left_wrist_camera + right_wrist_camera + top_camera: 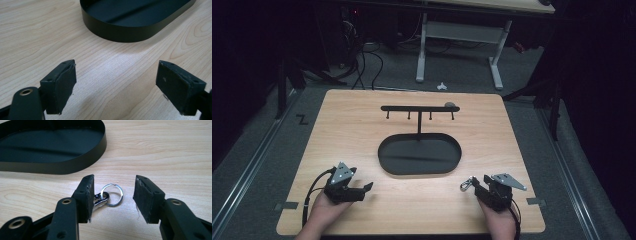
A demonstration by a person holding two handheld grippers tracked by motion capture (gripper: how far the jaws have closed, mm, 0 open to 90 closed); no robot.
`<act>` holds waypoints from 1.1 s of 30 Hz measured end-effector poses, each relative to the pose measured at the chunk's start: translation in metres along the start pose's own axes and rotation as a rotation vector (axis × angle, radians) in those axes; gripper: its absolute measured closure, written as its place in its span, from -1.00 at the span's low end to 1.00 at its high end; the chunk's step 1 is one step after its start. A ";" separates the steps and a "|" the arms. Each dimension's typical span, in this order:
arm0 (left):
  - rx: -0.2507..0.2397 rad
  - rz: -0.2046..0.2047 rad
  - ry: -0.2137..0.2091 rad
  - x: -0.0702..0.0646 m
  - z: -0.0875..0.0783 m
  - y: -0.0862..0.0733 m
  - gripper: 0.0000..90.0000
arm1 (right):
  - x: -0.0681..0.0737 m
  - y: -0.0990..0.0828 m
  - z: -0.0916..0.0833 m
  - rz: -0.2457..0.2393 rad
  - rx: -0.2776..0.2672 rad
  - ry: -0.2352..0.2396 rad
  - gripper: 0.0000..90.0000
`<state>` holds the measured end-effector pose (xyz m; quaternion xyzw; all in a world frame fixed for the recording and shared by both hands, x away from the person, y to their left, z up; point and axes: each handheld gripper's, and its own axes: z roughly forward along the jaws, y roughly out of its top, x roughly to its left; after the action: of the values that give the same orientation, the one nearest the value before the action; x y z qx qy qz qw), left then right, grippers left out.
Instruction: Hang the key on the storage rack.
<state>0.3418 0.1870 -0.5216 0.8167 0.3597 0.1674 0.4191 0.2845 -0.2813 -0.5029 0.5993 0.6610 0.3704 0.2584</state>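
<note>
Black rubber pads faced each other across a wide gap on the left gripper (116, 85), which held nothing and hovered over bare wood. On the right gripper (113, 198) we saw the jaws likewise apart; a silver key ring with clasp (110, 196) lay on the wooden table (362, 115) between them, its clasp end against the left-hand pad, unclamped. In the high view we found this key ring with clasp (466, 184) near the table's front right. The black oval tray (419, 172) sat centrally between both grippers, its hook stand (419, 110) rising behind. Open wood remained at the front edge and sides.
</note>
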 end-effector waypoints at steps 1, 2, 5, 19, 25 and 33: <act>0.000 0.000 0.000 0.000 0.000 0.000 -0.62 | 0.000 0.000 0.000 0.000 0.000 0.000 0.12; 0.000 -0.001 0.002 0.001 -0.001 -0.001 -0.62 | 0.000 0.001 0.001 -0.001 -0.001 -0.003 0.11; -0.002 -0.005 0.001 0.001 -0.002 -0.001 -0.62 | 0.000 0.001 0.001 0.001 -0.002 -0.002 0.10; 0.005 0.000 -0.004 0.001 0.000 -0.001 -0.61 | 0.007 0.002 0.000 -0.030 0.007 0.030 0.29; 0.007 0.003 -0.006 0.000 0.000 -0.001 -0.60 | 0.015 0.001 0.003 -0.052 0.033 0.067 0.54; 0.018 0.005 -0.006 0.001 -0.001 -0.004 -0.60 | 0.035 0.001 0.028 -0.100 0.121 0.112 0.65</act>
<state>0.3399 0.1895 -0.5243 0.8218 0.3578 0.1628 0.4125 0.3019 -0.2419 -0.5152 0.5584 0.7246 0.3494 0.2026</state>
